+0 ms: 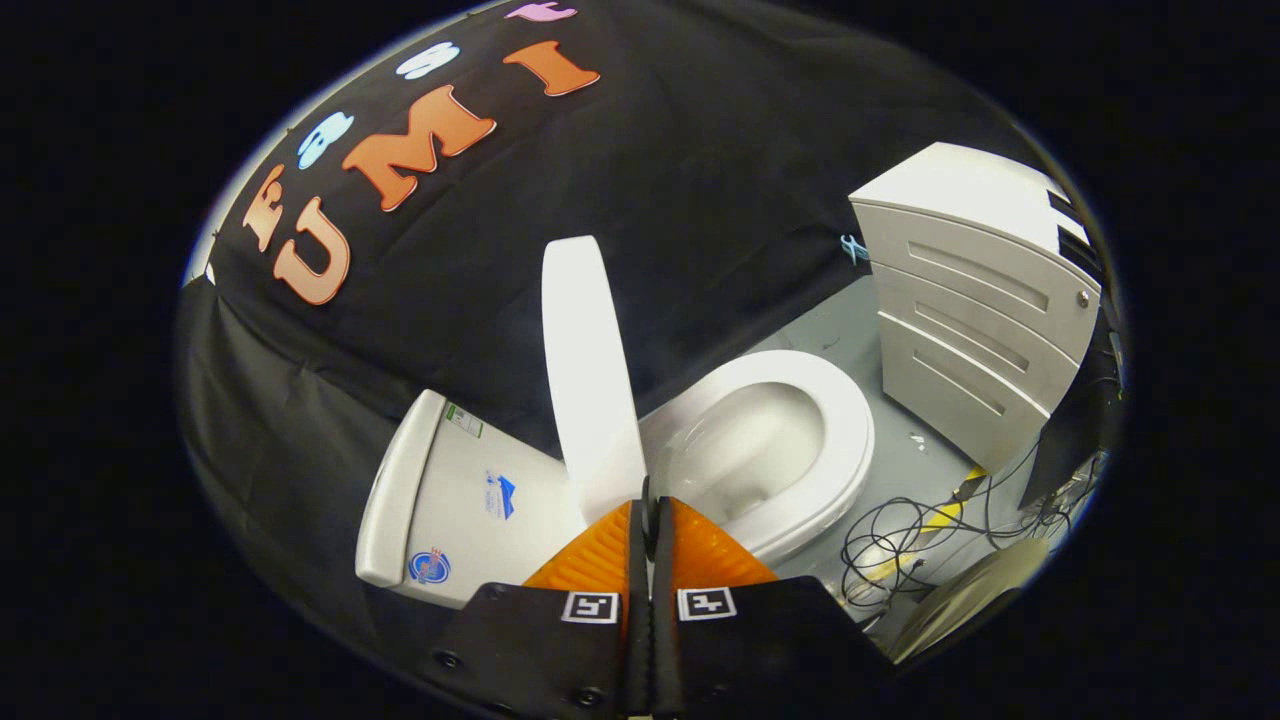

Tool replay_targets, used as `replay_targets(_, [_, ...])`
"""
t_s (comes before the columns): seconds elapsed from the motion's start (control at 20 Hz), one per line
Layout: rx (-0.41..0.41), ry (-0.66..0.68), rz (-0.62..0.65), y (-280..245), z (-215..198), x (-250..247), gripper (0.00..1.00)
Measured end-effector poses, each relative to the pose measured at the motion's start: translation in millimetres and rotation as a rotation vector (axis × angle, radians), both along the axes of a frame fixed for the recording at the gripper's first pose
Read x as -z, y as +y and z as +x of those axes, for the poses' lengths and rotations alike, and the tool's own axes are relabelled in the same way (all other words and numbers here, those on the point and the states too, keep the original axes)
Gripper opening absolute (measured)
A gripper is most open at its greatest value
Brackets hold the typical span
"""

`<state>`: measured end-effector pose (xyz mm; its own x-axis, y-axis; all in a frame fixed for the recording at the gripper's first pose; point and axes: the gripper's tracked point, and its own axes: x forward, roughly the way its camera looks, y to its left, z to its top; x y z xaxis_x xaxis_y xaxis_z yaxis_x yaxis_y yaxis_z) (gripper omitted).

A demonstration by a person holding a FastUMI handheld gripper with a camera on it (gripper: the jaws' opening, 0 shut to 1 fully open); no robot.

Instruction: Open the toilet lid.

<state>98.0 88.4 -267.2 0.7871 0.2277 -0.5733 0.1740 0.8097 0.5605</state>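
A white toilet stands against the black cloth wall. Its lid [590,370] is raised, standing roughly upright between the tank [450,490] and the open seat and bowl [800,440]. My gripper [648,503] is shut, its fingers pressed together with nothing between them. The fingertips sit right at the near edge of the lid, by the rim of the seat. Whether they touch the lid I cannot tell.
A white drawer cabinet [980,310] stands beyond the bowl on the grey floor [850,330]. Loose black and yellow cables [900,540] lie on the floor beside the bowl, next to a pale round object [970,590]. The black cloth wall closes off the space behind the tank.
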Motion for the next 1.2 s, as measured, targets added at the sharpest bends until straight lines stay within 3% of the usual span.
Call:
replay_targets(0.55, [-0.062,-0.057,-0.052,61.7,-8.6,-33.4,0.08])
replay_targets(1.2, [-0.138,-0.124,-0.268,133.6,-19.5,-53.3,0.08])
